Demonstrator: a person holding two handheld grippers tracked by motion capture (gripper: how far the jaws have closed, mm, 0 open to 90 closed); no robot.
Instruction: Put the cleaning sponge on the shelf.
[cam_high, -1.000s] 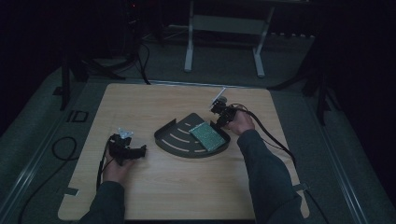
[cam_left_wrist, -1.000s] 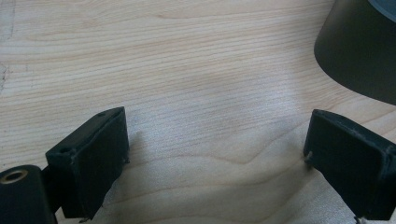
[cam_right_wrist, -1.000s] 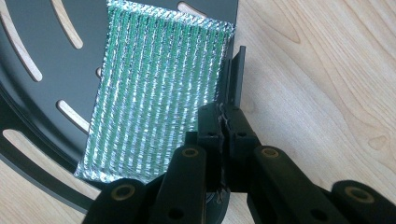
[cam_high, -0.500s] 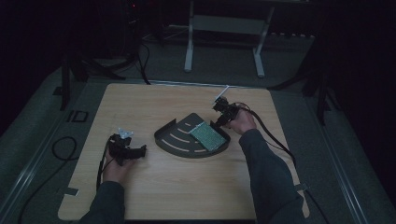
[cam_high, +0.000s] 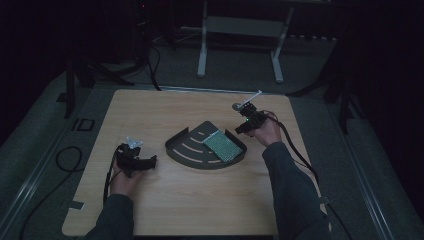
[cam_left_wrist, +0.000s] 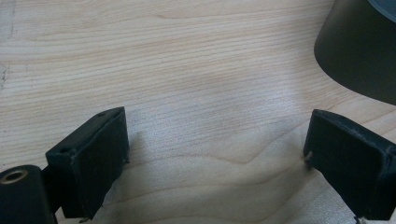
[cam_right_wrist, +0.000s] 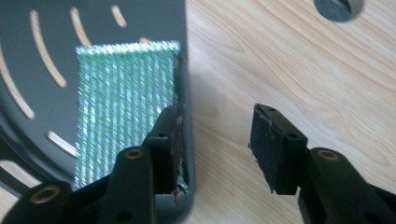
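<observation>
With the green sponge (cam_right_wrist: 123, 107) lying in the dark tray (cam_high: 190, 152), the right tongs (cam_right_wrist: 215, 140) straddle that tray's rim, gaping, and should release cleanly upward, while the left tongs (cam_left_wrist: 215, 154) idle apart beside it.

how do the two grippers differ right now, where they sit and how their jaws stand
The left gripper rests over bare wood, apart from the dark tray; the right gripper sits at the tray's straight edge, one jaw over its wall beside the green sponge. The left gripper's jaws stand wide apart; the right gripper's gap is narrower. Both are open and grip nothing.
</observation>
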